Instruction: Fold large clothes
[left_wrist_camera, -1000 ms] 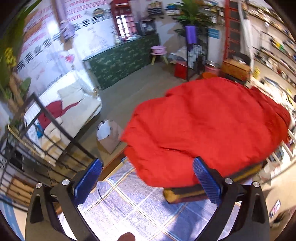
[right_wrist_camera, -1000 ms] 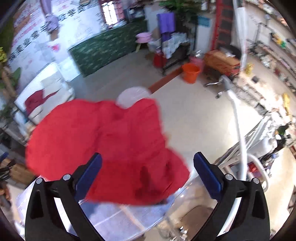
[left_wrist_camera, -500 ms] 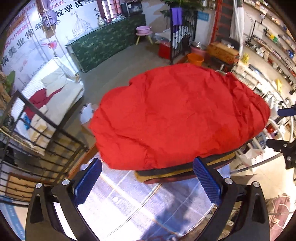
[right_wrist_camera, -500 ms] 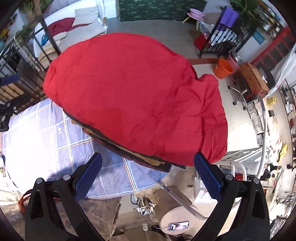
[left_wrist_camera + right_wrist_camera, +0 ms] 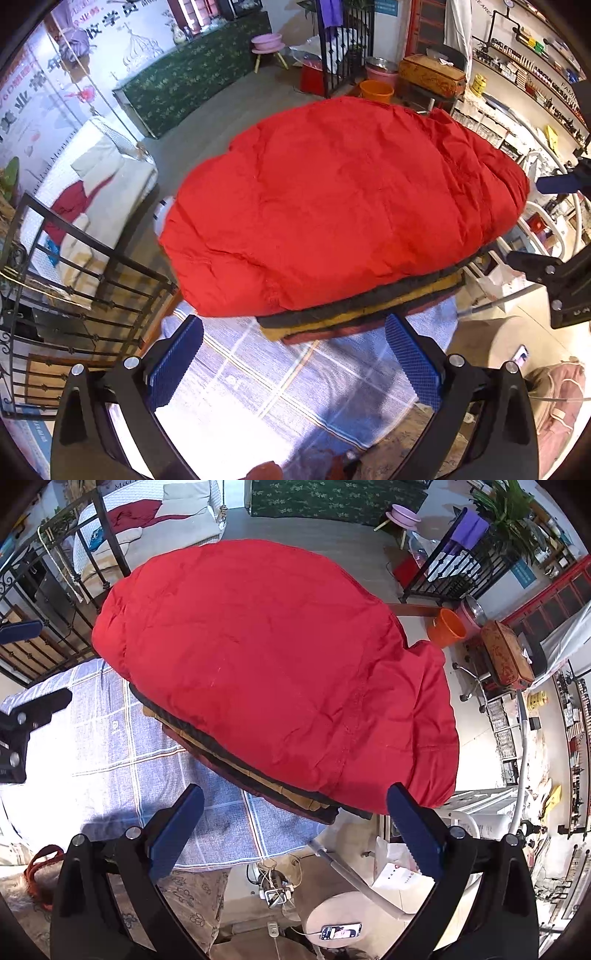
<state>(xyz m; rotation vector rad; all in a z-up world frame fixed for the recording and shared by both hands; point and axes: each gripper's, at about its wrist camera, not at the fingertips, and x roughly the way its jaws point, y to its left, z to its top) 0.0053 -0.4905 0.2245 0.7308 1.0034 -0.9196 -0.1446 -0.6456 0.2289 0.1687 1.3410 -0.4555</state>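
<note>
Now both tools hang over the desk with nothing in them. The left tool [image 5: 293, 356] has its blue pads [image 5: 173, 363] spread wide, and so does the right tool [image 5: 295, 829], its pads [image 5: 413, 829] equally far apart and holding only air.

A red jacket [image 5: 340, 203], puffy and creased, lies folded on top of a stack [image 5: 354, 314] of darker garments, among them a black layer, a mustard one and a maroon one. The jacket overhangs the stack on every side that shows. In the right wrist view the jacket [image 5: 273, 664] also reaches past the right edge of the desk, above the floor.

The stack sits on a blue checked cloth [image 5: 280, 387] that covers the desk. The cloth is bare on the near side, between the stack and the tools.

In the left wrist view the right tool [image 5: 550, 221] shows at the right edge, near the jacket's right end but apart from it. In the right wrist view the left tool [image 5: 22, 672] shows at the left edge, just beyond the jacket's left end.

An orange bucket [image 5: 445, 627] stands on the floor beyond the desk.
</note>
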